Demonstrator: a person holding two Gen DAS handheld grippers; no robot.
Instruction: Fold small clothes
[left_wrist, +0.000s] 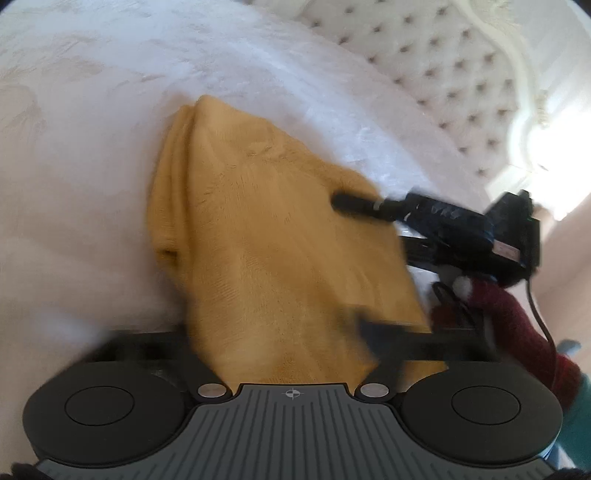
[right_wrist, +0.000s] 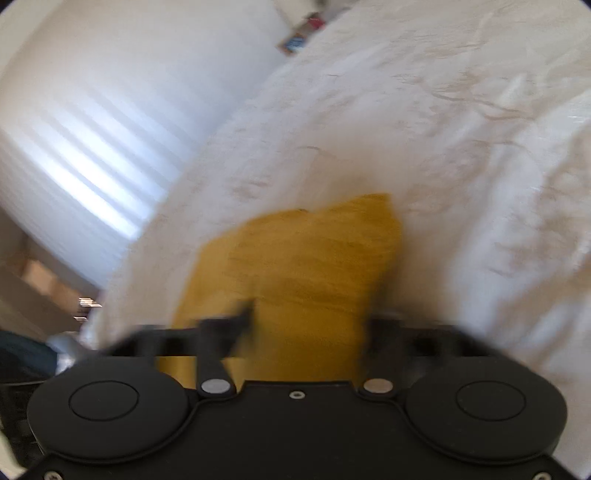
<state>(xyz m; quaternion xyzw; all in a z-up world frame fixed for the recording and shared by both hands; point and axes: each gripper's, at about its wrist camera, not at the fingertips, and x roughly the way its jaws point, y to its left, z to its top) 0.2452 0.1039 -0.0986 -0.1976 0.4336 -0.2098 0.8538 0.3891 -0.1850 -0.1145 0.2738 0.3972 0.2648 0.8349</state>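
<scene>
A mustard-yellow knitted garment (left_wrist: 266, 236) lies partly folded on a white bedspread (left_wrist: 92, 147). In the left wrist view the cloth runs down between my left gripper's fingers (left_wrist: 288, 332), which hold its near edge. My right gripper (left_wrist: 343, 201) reaches in from the right, its black fingers closed on the garment's right edge. In the right wrist view the same yellow cloth (right_wrist: 303, 266) fills the space between the right gripper's fingers (right_wrist: 306, 325). Both views are blurred by motion.
A tufted white headboard (left_wrist: 443, 81) stands at the back right of the left wrist view. A hand in a dark red glove (left_wrist: 498, 306) holds the right gripper. A bright window with blinds (right_wrist: 74, 155) shows left of the bed (right_wrist: 461, 147).
</scene>
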